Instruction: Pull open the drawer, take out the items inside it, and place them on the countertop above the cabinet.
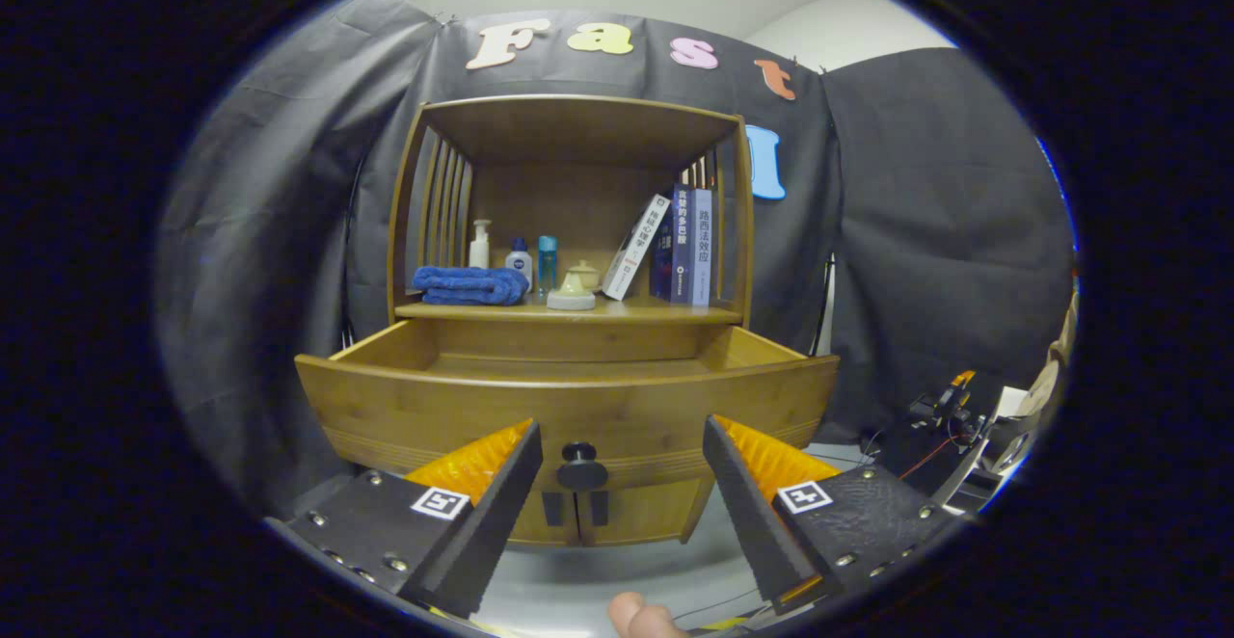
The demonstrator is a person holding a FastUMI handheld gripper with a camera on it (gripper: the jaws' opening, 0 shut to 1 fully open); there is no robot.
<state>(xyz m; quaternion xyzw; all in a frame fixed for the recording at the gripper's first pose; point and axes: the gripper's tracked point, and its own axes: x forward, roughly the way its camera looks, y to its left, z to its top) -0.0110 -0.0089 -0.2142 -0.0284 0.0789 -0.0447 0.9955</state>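
The gripper [622, 460] has two fingers, and they are spread wide apart with nothing held between them. Right between the two fingers, a little way ahead, is one round dark knob [582, 468]. The knob sits on the front of one wooden drawer [567, 411].

The drawer is pulled out toward the gripper and stands open. From here its inside wood shows along the back and sides, but the front board hides the bottom, so I cannot tell what is lying in it.

The drawer belongs to one wooden cabinet [571, 127]. Just above the open drawer is the cabinet's flat top, like a small table [656, 311], with a roof and slatted sides around it.

On this table, far left, lies one blue folded towel [470, 284]. Next to it stand three bottles: one white pump bottle [479, 244], one small white bottle with a blue cap [519, 260], and one light blue bottle [547, 263]. To the right of the bottles is one small cream teapot [584, 274], with one small pale cup on a round dish [571, 293] just in front of it.

On the right side stand books [686, 245]. One white book [635, 246] leans over, and about three dark ones stand up straight.

Far right, beyond the cabinet, are some tools and wires [950, 407], too small to make out. One fingertip [638, 616] shows near, below the gripper.
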